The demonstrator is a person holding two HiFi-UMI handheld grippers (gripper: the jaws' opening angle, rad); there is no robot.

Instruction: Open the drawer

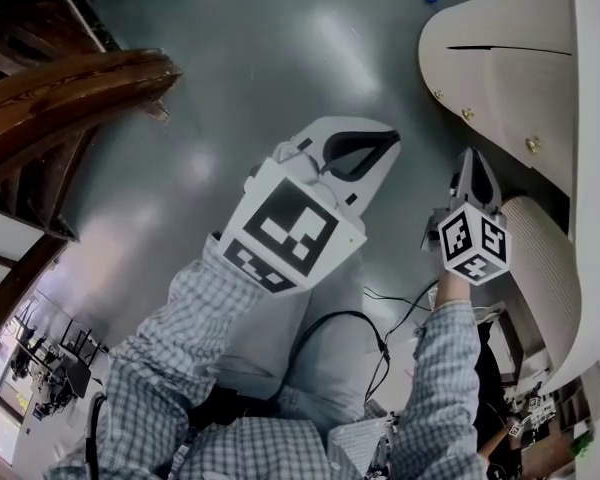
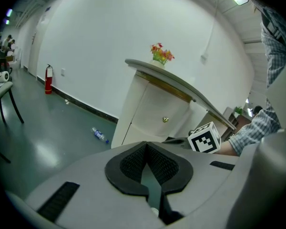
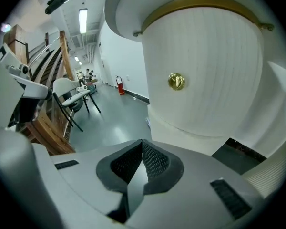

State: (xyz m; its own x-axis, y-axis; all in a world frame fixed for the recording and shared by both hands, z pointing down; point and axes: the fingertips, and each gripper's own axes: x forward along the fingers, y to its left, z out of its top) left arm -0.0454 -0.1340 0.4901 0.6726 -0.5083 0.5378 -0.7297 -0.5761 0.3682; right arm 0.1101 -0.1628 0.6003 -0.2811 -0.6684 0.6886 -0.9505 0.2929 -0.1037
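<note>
Grippers: two. Left gripper [image 2: 146, 146] has its jaws pressed together with nothing between them; right gripper [image 3: 142, 142] the same. Task item: drawer [image 3: 200, 70], curved white front with one brass knob [image 3: 176, 81], ahead of and above the right tips, apart from them. Head view shows three knobs on the cabinet [image 1: 510, 78]. Only the left gripper view shows the flowers [image 2: 161, 54] on top.
</note>
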